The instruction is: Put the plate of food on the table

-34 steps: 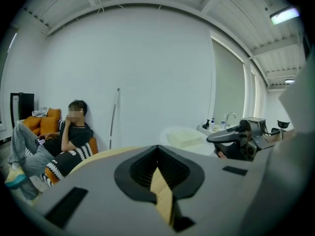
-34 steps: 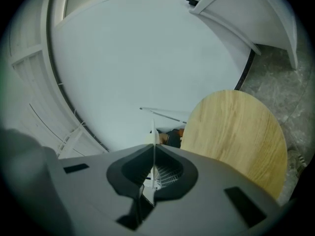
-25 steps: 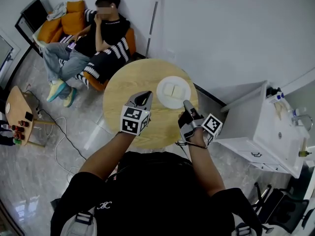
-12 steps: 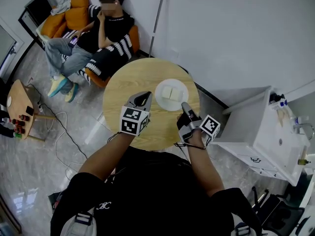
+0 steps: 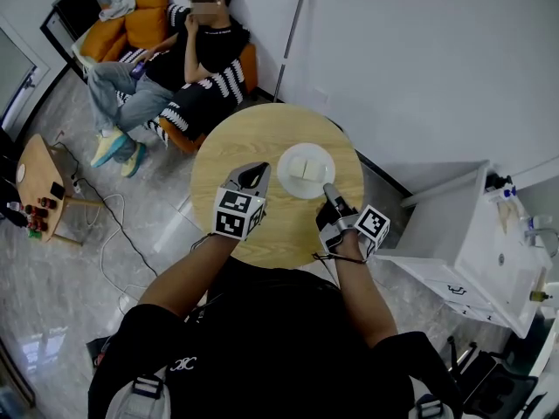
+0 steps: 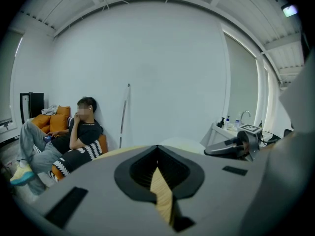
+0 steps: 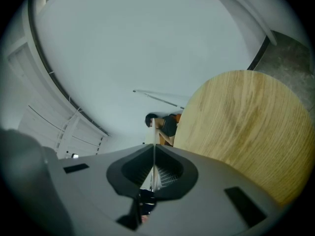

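A white plate (image 5: 307,170) carrying pale square pieces of food (image 5: 300,167) is over the right part of the round wooden table (image 5: 253,138). My right gripper (image 5: 329,190) is shut on the plate's near rim, which shows edge-on as a thin white line (image 7: 154,141) between its jaws. Whether the plate rests on the tabletop cannot be told. My left gripper (image 5: 254,175) hovers over the table just left of the plate, shut and holding nothing. In the left gripper view the plate (image 6: 183,144) and the right gripper (image 6: 231,147) show ahead to the right.
A person (image 5: 188,51) sits on an orange sofa (image 5: 131,29) beyond the table. A white cabinet with a sink (image 5: 489,234) stands at the right. A small wooden side table (image 5: 31,190) and a cable (image 5: 113,243) are on the floor at the left.
The head view has shifted, so the table and room sit a little further right in the picture. Both grippers and the plate keep the same places relative to each other.
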A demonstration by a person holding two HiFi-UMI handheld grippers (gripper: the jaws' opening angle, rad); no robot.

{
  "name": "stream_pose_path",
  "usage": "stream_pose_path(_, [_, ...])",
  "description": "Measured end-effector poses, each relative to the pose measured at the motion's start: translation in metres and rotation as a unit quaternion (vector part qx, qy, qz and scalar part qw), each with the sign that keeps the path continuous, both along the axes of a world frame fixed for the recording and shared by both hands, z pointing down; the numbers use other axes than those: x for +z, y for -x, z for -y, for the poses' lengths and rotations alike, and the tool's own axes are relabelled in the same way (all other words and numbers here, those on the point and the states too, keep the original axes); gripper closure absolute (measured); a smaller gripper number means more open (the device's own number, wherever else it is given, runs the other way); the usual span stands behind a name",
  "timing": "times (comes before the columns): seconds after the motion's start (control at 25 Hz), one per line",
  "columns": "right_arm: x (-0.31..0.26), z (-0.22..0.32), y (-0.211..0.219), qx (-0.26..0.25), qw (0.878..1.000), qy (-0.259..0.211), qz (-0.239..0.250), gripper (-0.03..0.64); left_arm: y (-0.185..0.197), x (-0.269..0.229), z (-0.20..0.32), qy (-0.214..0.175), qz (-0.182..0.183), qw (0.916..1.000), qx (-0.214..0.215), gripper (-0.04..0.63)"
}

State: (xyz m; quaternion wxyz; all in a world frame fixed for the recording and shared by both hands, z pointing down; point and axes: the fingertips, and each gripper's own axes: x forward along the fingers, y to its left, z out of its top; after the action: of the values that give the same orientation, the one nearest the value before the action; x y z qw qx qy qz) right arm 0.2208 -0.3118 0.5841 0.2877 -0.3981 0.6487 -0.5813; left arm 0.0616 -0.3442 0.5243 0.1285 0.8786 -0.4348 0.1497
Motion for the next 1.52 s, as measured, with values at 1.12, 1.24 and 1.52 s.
stream_pose_path(1.12, [0.1,-0.002,0.044,-0.081,0.992,0.082,-0.044,0.597,0.052,0.015,0.013,0.029,0.006,0.9994,-0.018,0.588])
stream_pose_path(1.24, [0.104,-0.002,0.045,-0.076,0.992,0.092,-0.044,0.597,0.058,0.014,0.016,0.03,0.008,0.9994,-0.018,0.588])
stream_pose_path(1.52, [0.114,-0.001,0.05,-0.068,0.992,0.099,-0.043,0.597,0.066,0.007,0.025,0.022,0.009,0.9997,-0.009,0.588])
